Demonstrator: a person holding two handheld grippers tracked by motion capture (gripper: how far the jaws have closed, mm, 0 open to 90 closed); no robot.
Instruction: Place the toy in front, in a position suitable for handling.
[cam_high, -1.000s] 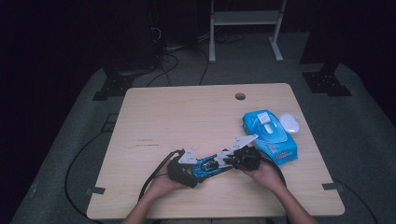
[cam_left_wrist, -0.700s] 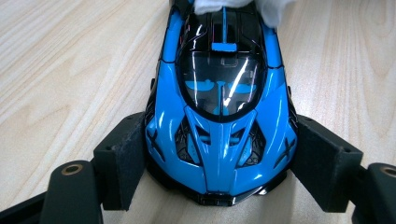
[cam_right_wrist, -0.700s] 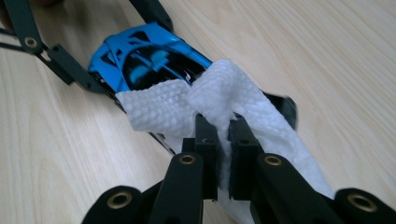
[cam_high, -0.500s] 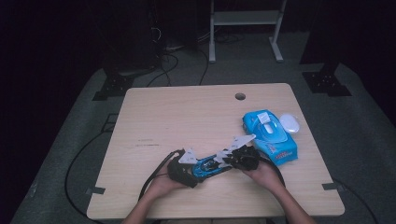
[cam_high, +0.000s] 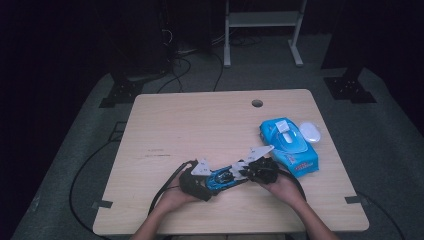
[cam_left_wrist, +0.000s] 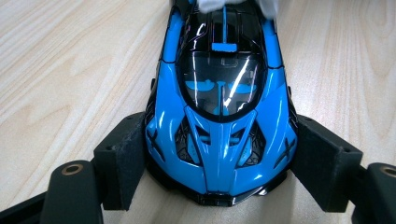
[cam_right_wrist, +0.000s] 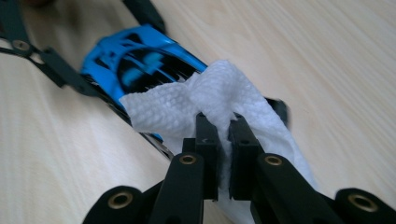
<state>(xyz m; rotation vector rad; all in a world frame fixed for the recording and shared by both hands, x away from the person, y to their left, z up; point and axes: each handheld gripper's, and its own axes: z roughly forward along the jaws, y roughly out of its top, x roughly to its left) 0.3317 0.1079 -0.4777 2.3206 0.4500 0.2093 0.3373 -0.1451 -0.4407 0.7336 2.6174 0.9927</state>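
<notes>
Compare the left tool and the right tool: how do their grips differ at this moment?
The left tool holds the blue toy car with jaws set wide at its front end. The right tool holds a white wipe with jaws almost together. The car is rigid and glossy; the wipe is soft and crumpled. Both tools sit low over the wooden table.

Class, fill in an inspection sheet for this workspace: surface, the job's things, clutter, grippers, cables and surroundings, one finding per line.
Surface: wooden table, round hole near the far edge.
Job's things: blue toy car on the table; white wipe lying over its rear.
Clutter: blue wipes pack at the right, a white lid beside it.
Grippers: left gripper clamps the car's nose from both sides; right gripper is shut on the wipe.
Cables: black cable trails off the left gripper.
Surroundings: dark room, grey floor, white stand behind.
</notes>
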